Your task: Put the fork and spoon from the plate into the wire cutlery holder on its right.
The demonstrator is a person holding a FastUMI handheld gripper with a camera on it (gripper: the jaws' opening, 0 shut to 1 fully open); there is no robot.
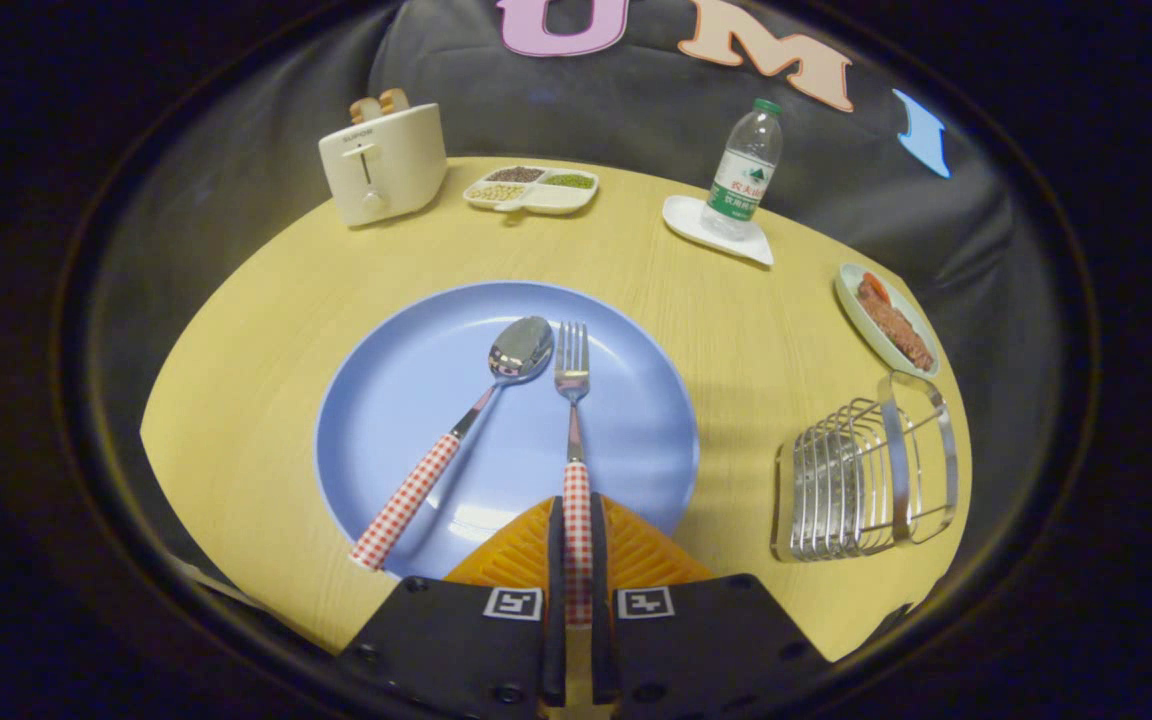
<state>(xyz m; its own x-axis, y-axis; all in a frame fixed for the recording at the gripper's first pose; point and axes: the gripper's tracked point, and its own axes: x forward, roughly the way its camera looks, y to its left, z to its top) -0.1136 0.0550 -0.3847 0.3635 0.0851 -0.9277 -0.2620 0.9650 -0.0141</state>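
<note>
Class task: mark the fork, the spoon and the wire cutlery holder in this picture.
fork [572,372], gripper view, on its neck below the tines; gripper [577,535] shut on its handle.
spoon [522,349], gripper view, on its bowl.
wire cutlery holder [841,480], gripper view, on its wire ribs.

You are looking through the fisheye camera riding on the gripper [577,520], facing forward and downward along its two fingers, whose pads are closing on the red-checked fork handle [577,520]. It is sitting close above the near rim of the round blue plate [406,400], taking in the yellow wooden table [236,400] out to the wire cutlery holder [866,480].
</note>
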